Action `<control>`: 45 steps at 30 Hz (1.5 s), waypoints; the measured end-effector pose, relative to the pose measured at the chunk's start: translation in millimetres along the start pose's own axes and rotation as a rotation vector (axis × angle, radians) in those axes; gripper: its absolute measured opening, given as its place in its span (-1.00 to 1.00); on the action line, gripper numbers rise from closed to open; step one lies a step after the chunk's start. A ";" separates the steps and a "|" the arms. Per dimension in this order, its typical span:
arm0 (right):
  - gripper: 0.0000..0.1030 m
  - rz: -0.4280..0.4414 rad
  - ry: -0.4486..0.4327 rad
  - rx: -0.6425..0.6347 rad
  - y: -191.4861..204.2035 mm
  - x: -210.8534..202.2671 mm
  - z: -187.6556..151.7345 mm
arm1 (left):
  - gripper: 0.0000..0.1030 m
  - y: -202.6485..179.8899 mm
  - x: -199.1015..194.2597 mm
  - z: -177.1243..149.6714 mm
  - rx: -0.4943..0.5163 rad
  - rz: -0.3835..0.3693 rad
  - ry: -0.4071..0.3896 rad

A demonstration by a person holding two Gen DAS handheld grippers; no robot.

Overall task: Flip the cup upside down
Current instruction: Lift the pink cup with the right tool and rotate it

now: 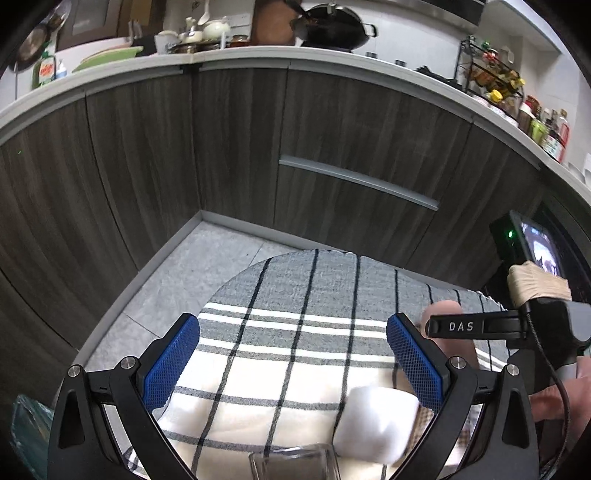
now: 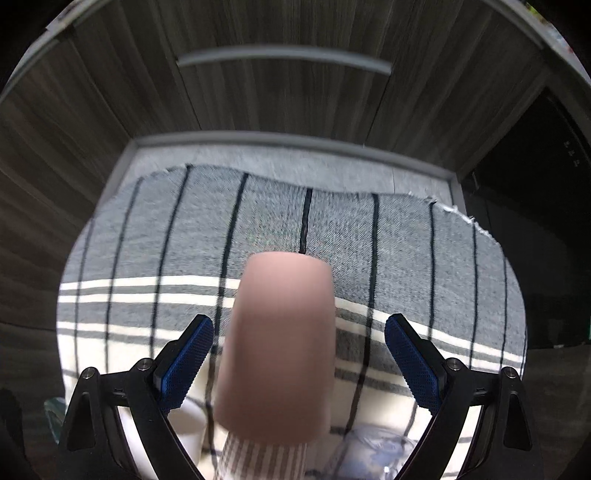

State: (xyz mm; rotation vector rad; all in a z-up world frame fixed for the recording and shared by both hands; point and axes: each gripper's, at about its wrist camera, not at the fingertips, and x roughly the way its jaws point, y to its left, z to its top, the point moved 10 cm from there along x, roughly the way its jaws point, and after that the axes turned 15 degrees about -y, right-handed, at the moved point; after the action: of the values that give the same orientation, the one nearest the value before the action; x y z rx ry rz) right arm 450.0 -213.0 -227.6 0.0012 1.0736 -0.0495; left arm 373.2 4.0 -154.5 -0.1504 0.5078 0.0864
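In the right wrist view we see the pink cup (image 2: 280, 343) at the centre of the frame, between the two blue pads of the right gripper (image 2: 298, 360), whose jaws are spread wide with clear gaps on both sides, so nothing is grasped. The cup's flat end faces away from the camera toward the upper part of the frame, and its near end sits over a striped object at the bottom centre; we cannot tell whether it stands or lies. The left gripper (image 1: 293, 360) is likewise spread apart and empty, with a white cup (image 1: 376, 421) lying on its side at the lower right, just inside the right pad. In the left wrist view the pink cup shows only as a sliver at mid right, behind the other tool. Everything rests on a checked cloth (image 1: 280, 295), grey and cream with dark lines, over a round table. Behind are dark wood cabinets (image 1: 236, 140), a grey tiled floor (image 1: 192, 266) and, along the top, a cluttered counter (image 1: 184, 59) with a wok (image 1: 332, 26). The cup is matte, plain, dusty pink and blurred.
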 end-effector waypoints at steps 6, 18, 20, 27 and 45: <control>0.51 0.007 0.126 0.005 5.5 32.2 -16.0 | 1.00 10.5 9.0 -1.9 -0.047 0.008 0.006; 0.35 0.017 -0.005 0.043 7.0 9.3 5.4 | 1.00 2.0 -0.1 8.4 -0.039 -0.027 -0.028; 0.35 0.018 -0.047 0.045 8.3 -2.1 15.3 | 1.00 1.8 -2.1 11.8 -0.046 -0.035 -0.030; 0.35 0.045 -0.099 0.045 13.1 -54.5 24.1 | 1.00 15.5 -25.0 27.6 -0.090 -0.054 -0.055; 0.36 0.171 -0.061 0.102 61.7 -162.7 -110.9 | 1.00 71.0 -140.8 -0.7 0.044 -0.032 -0.036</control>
State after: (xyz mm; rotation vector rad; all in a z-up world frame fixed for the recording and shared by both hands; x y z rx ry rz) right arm 277.7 -142.1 -139.0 0.1822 1.0052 0.0492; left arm 241.9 67.5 -94.8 -0.1135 0.4713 0.0464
